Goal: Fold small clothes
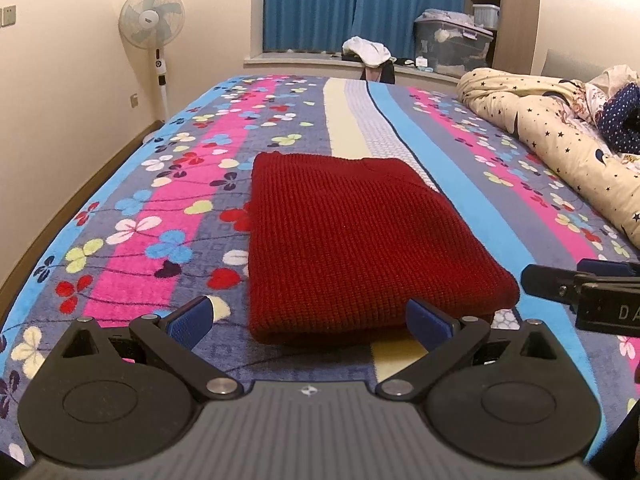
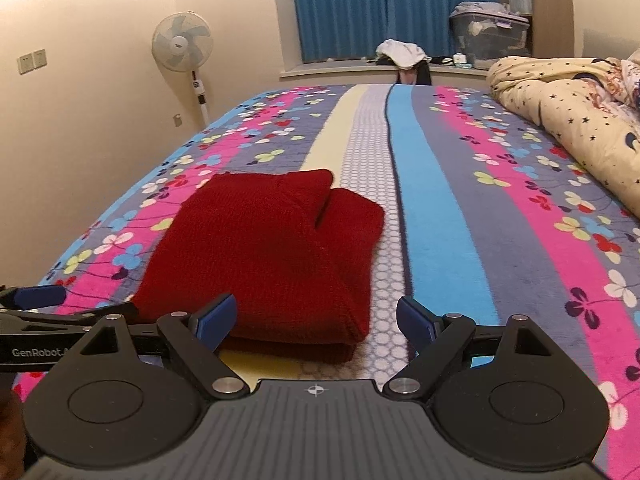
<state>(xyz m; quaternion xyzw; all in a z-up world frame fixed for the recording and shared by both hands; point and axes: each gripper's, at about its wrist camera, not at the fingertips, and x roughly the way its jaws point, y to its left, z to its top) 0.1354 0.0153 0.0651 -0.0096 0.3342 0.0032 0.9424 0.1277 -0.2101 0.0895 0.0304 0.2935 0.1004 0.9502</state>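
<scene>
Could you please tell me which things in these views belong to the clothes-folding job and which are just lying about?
Part of the job:
- red knit sweater, folded on the bed
- left gripper, open
- right gripper, open

Just lying about:
- star-print quilt
- standing fan
- clothes pile on the windowsill
- plastic storage bin

Folded red sweater [image 1: 352, 248] lies before the spread left claw [image 1: 310, 322].

Red knit sweater [image 1: 352, 240], folded into thick rectangle, flat on bedspread [image 1: 140, 208].
</scene>
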